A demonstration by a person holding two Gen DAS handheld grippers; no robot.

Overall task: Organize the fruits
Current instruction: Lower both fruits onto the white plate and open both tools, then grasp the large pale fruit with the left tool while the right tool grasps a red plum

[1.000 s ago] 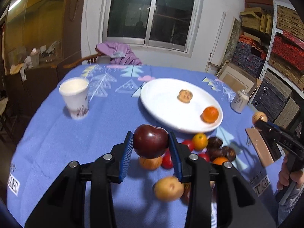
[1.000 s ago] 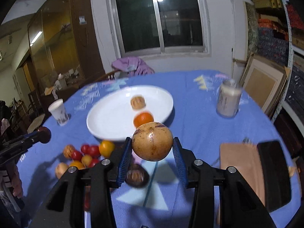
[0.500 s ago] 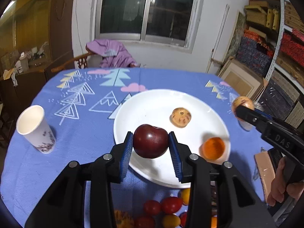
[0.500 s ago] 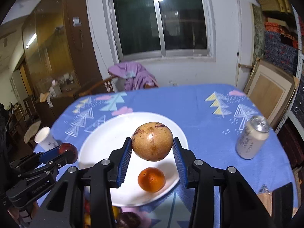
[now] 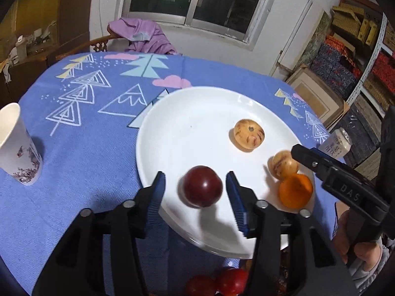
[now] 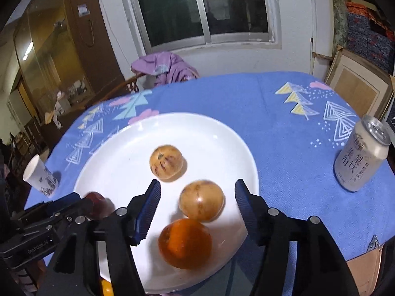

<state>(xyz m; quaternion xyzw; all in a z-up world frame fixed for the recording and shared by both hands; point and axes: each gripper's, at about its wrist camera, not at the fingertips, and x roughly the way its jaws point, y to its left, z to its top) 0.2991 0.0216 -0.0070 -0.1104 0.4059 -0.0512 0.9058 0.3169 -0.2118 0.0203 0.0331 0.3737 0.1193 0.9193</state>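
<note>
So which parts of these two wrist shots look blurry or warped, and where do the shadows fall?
Left wrist view: straight window frame bows from fisheye, dark corners; dark red fruit throws a soft shadow on the white plate. Right wrist view: orange is smeared and soft, the can leans from distortion.

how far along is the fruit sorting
Done: four fruits sit on the white plate, counting the dark red plum and tan fruit just released as both grippers opened. In hand: nothing. Left: red fruits still lie on the tablecloth.
</note>
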